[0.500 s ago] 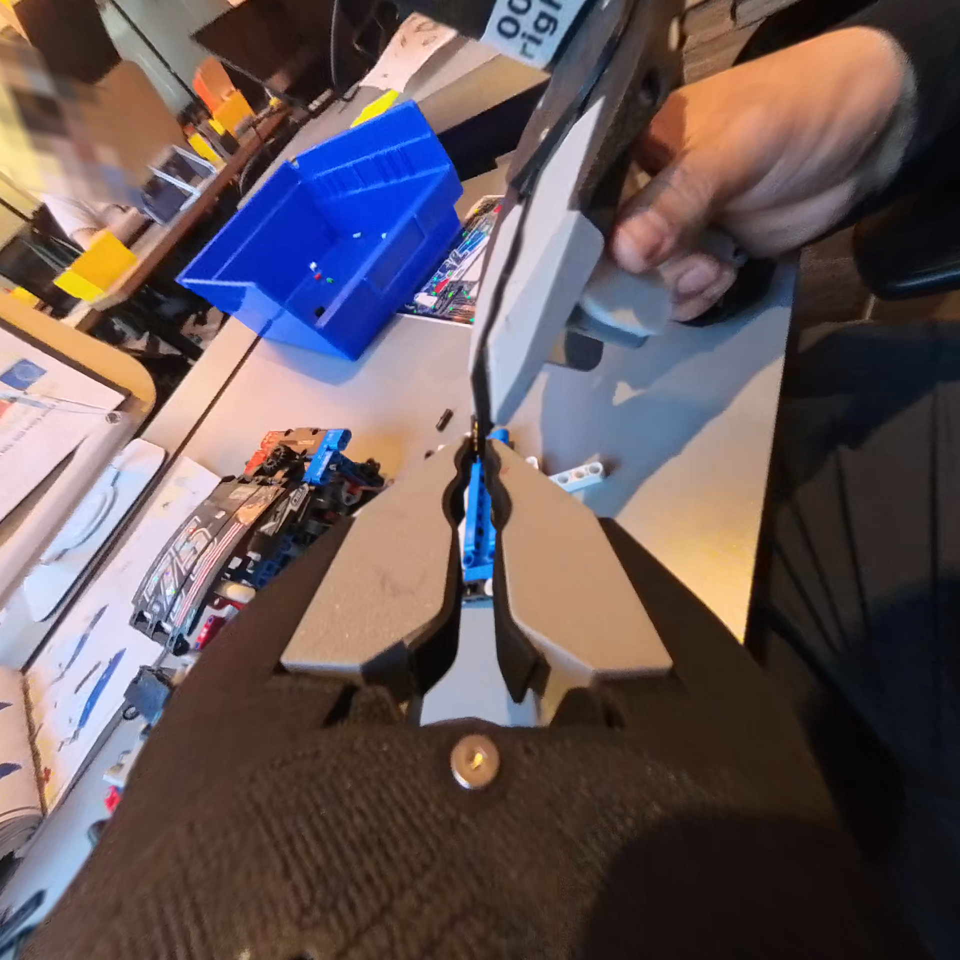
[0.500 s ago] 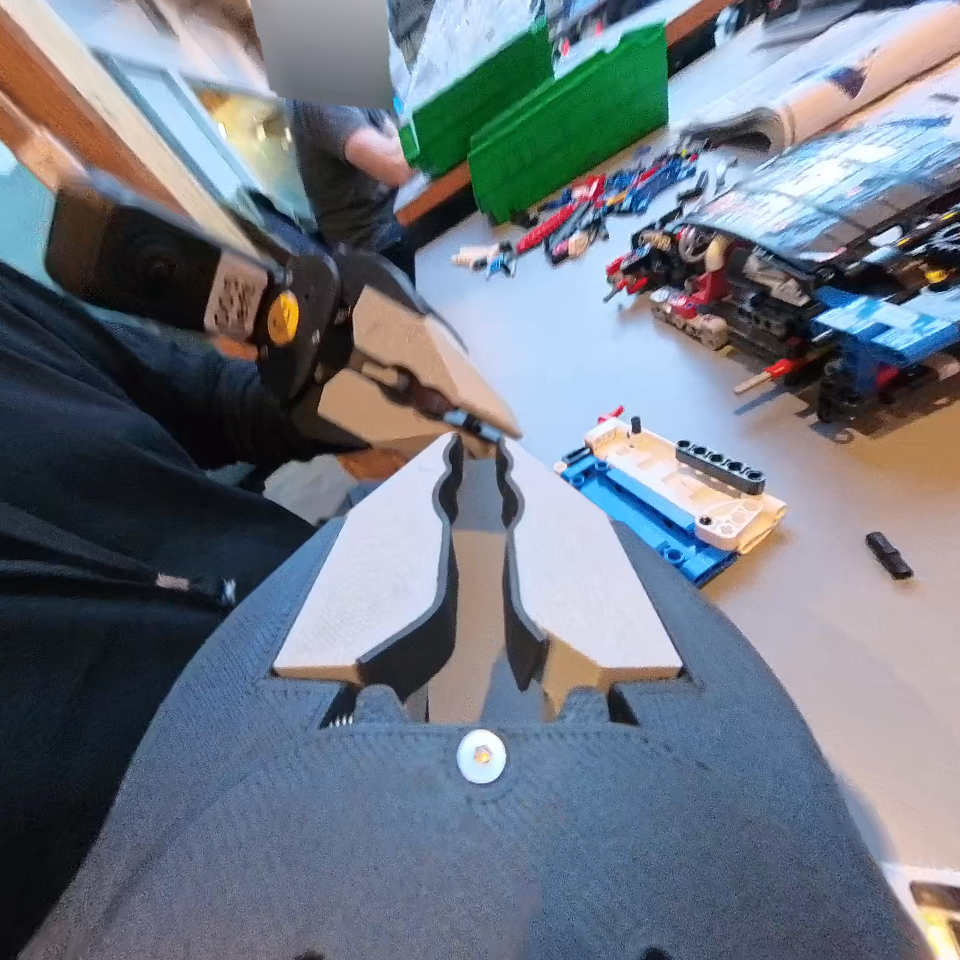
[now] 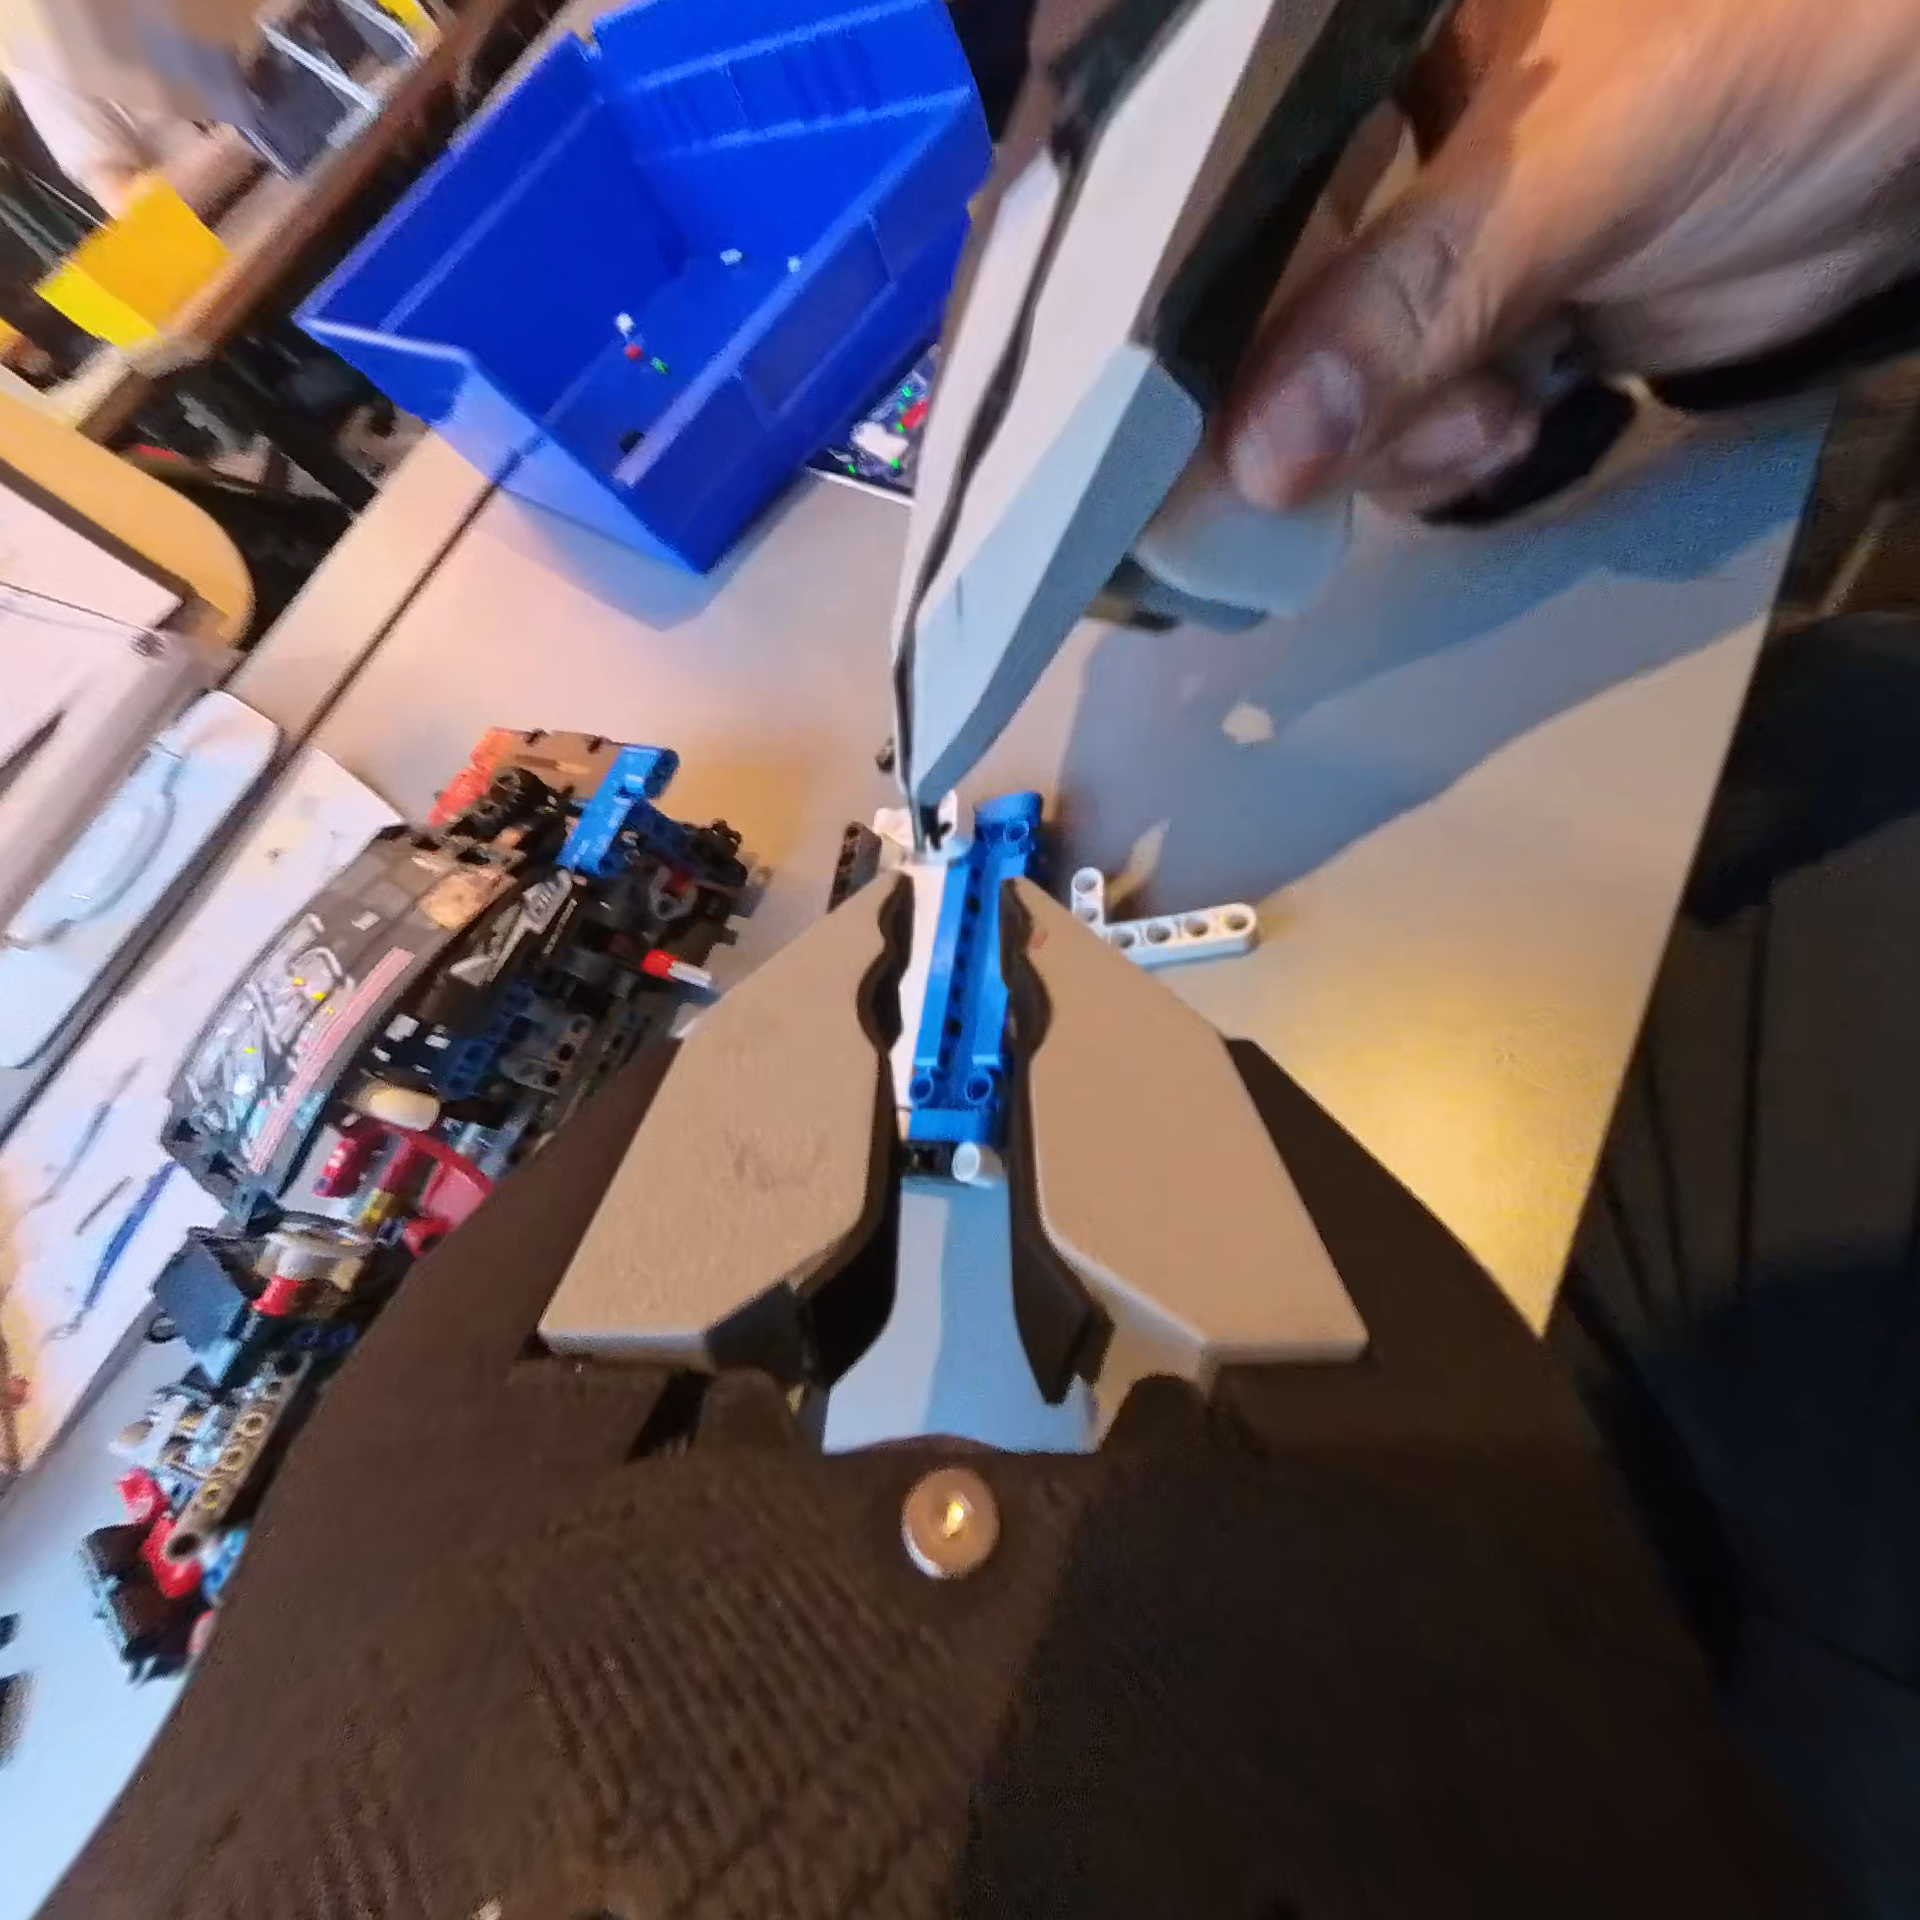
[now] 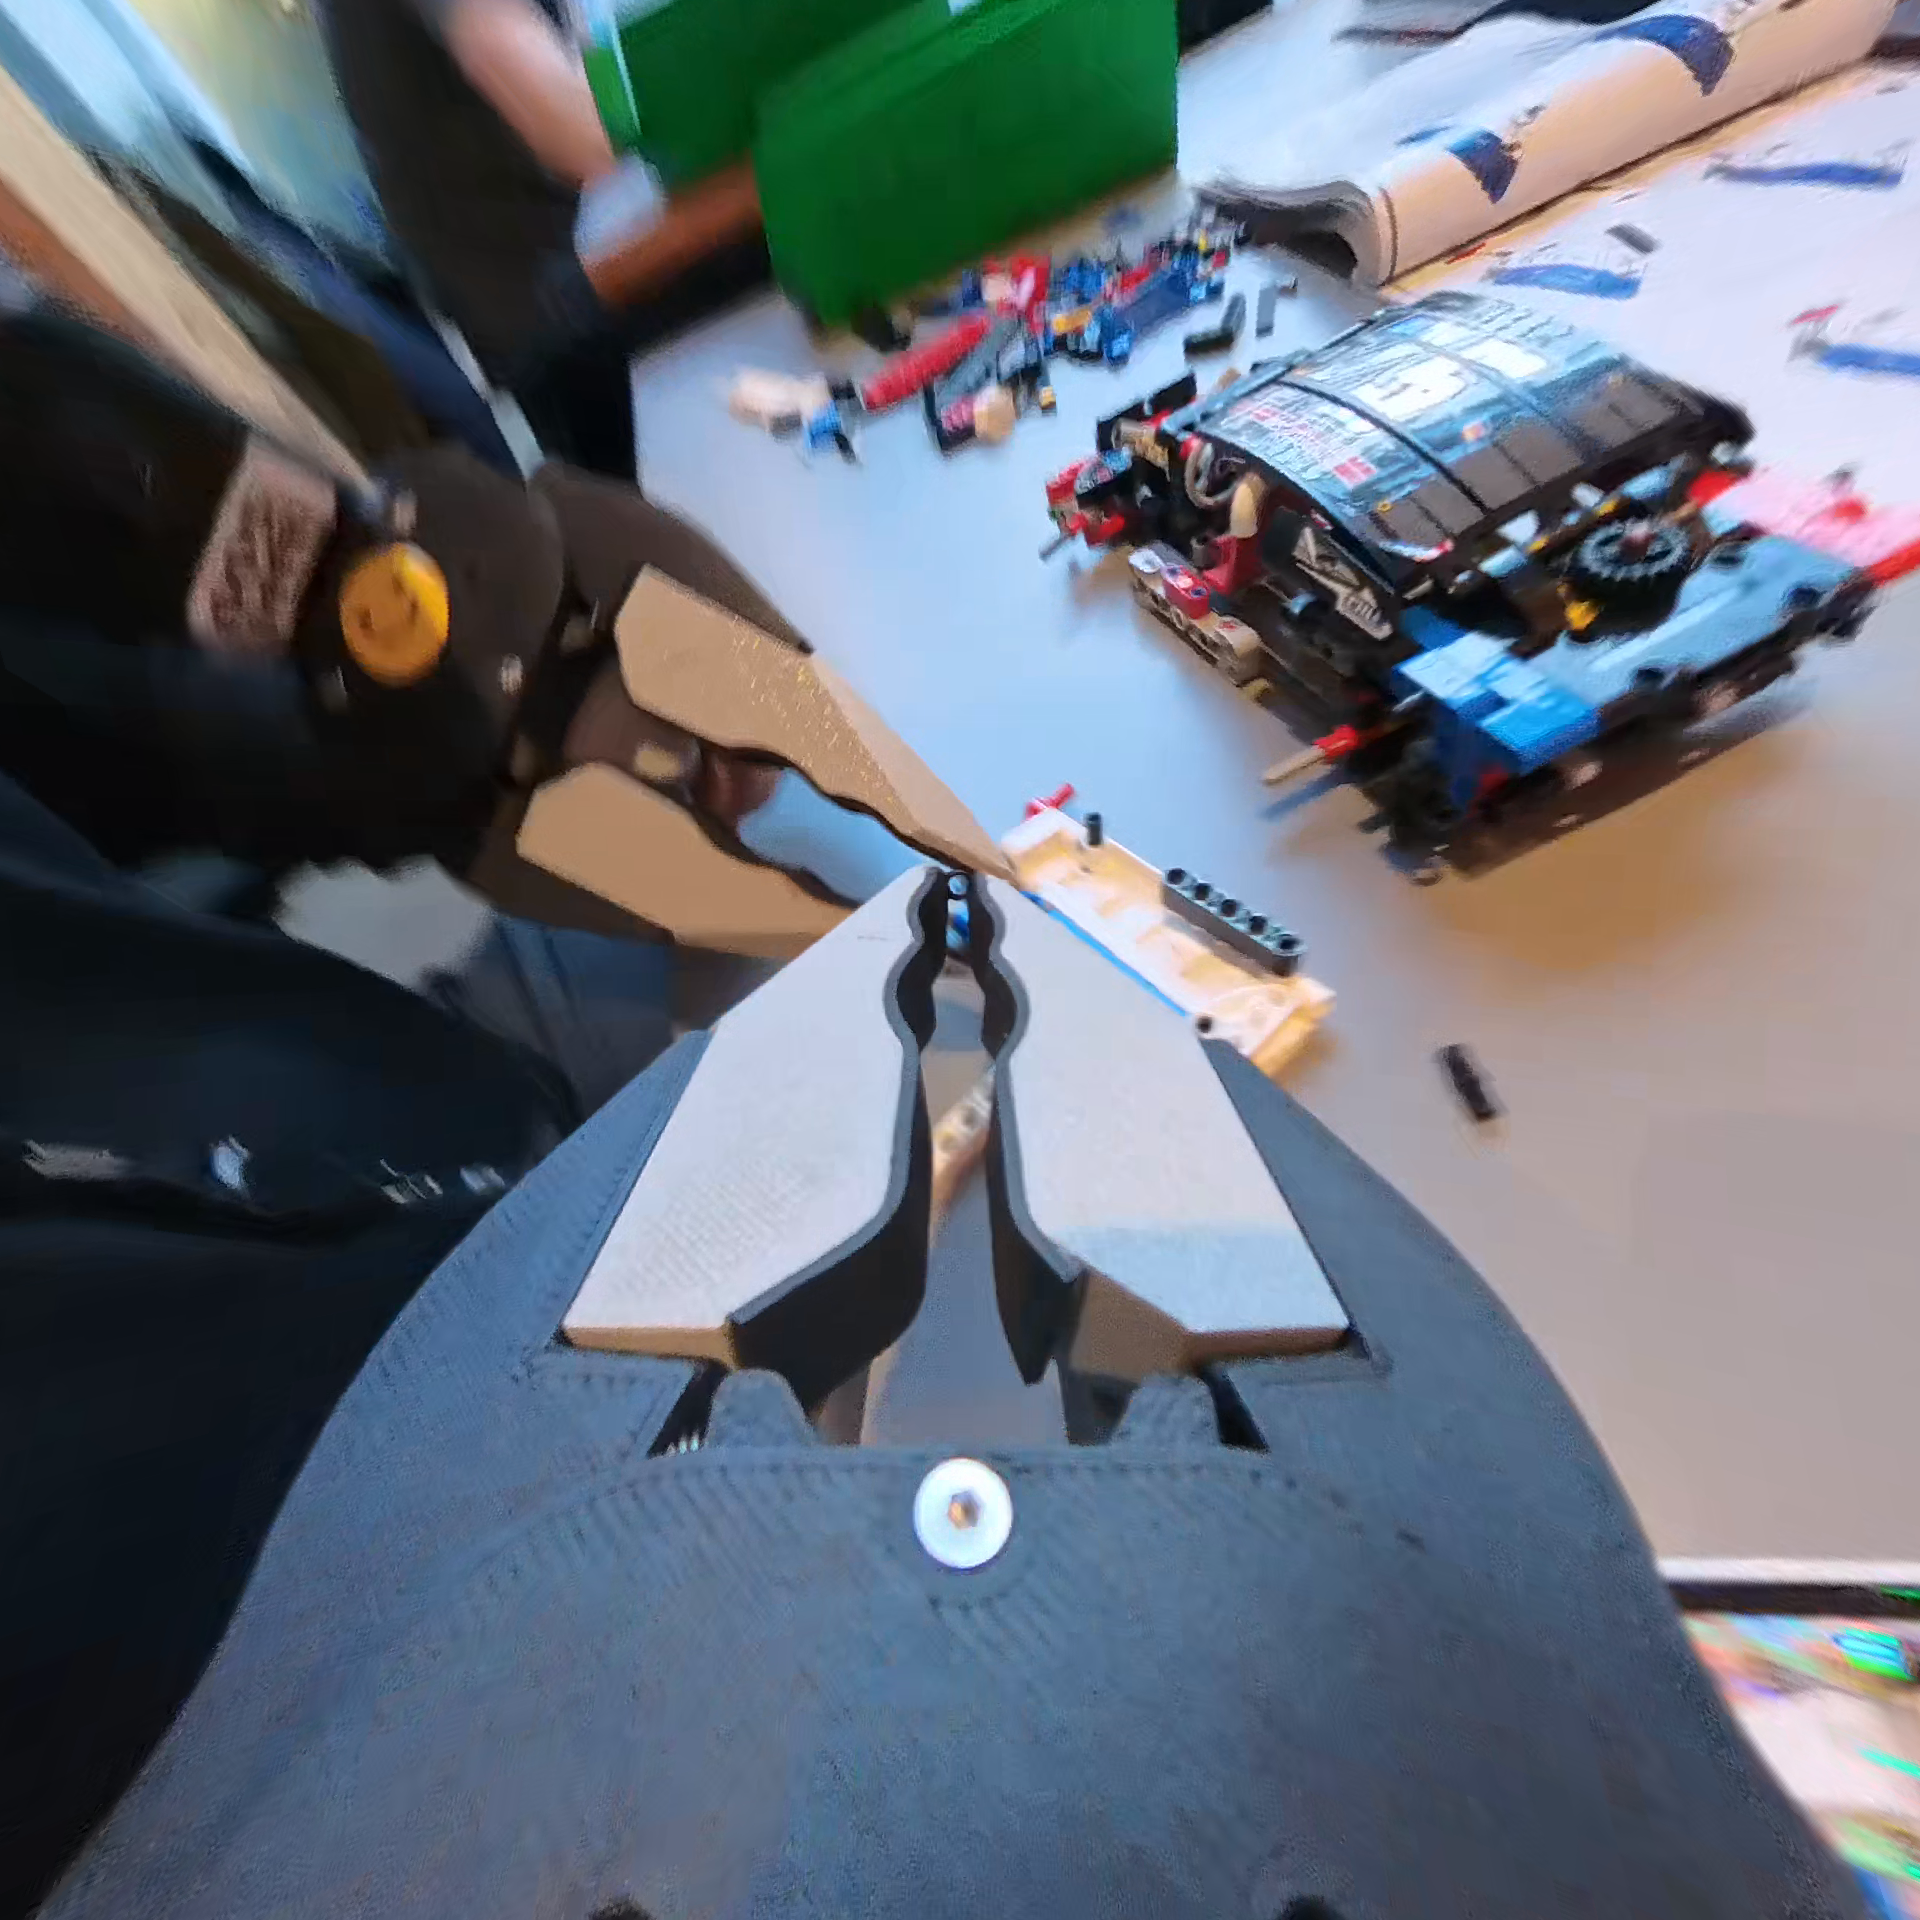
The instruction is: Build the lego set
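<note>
While the left gripper [image 3: 951, 894] stayed clamped on the blue-and-white lego panel [image 3: 961, 977] just above the table's [image 3: 1403, 1039] near edge, the right gripper [image 4: 958, 896] had dropped to its far end, jaws nearly together on a small black pin [image 4: 957, 886], seemingly ready to seat it.

Right claw [image 4: 958, 902] pinches a small black pin [image 4: 957, 886] beside the white-and-blue panel [image 4: 1164, 940].
</note>
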{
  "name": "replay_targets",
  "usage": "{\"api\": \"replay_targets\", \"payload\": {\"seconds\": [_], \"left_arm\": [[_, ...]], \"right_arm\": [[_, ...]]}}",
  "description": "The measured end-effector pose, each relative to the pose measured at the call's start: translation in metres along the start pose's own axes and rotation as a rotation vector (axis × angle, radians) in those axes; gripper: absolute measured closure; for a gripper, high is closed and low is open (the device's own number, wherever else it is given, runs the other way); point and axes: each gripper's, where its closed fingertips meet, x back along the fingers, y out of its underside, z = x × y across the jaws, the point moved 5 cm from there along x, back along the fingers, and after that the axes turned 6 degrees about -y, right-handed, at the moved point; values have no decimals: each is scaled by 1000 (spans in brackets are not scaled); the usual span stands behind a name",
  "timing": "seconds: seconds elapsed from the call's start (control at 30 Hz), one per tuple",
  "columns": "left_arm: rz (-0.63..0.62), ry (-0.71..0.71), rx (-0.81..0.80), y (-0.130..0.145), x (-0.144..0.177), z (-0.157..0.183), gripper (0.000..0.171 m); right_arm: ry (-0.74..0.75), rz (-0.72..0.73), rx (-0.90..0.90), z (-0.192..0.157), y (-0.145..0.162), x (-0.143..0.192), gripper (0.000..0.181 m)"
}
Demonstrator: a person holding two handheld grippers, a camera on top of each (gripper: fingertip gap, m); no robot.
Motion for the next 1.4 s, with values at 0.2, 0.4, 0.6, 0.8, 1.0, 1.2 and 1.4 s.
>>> {"api": "replay_targets", "payload": {"seconds": [0.2, 0.4, 0.6, 0.8, 1.0, 1.2, 1.4], "left_arm": [[-38, 133, -3, 10, 2, -7, 139], [41, 73, -256, 2, 8, -5, 149], [1, -30, -100, 0, 1, -9, 161], [-60, 71, 187, 2, -5, -7, 164], [-57, 126, 399, 7, -11, -16, 171], [174, 193, 685, -9, 0, -35, 170], [148, 175, 648, -8, -5, -30, 170]], "right_arm": [[-98, -265, -75, 10, 8, -8, 180], [-315, -256, -325, 18, -1, -11, 180], [-330, -201, -395, 25, -4, -12, 180], [-288, -179, -354, 22, -4, -15, 180], [-175, -100, -245, 21, -9, -17, 177], [-150, 148, -158, 15, -23, 0, 174], [-94, 188, -120, 14, -25, -4, 170]]}}
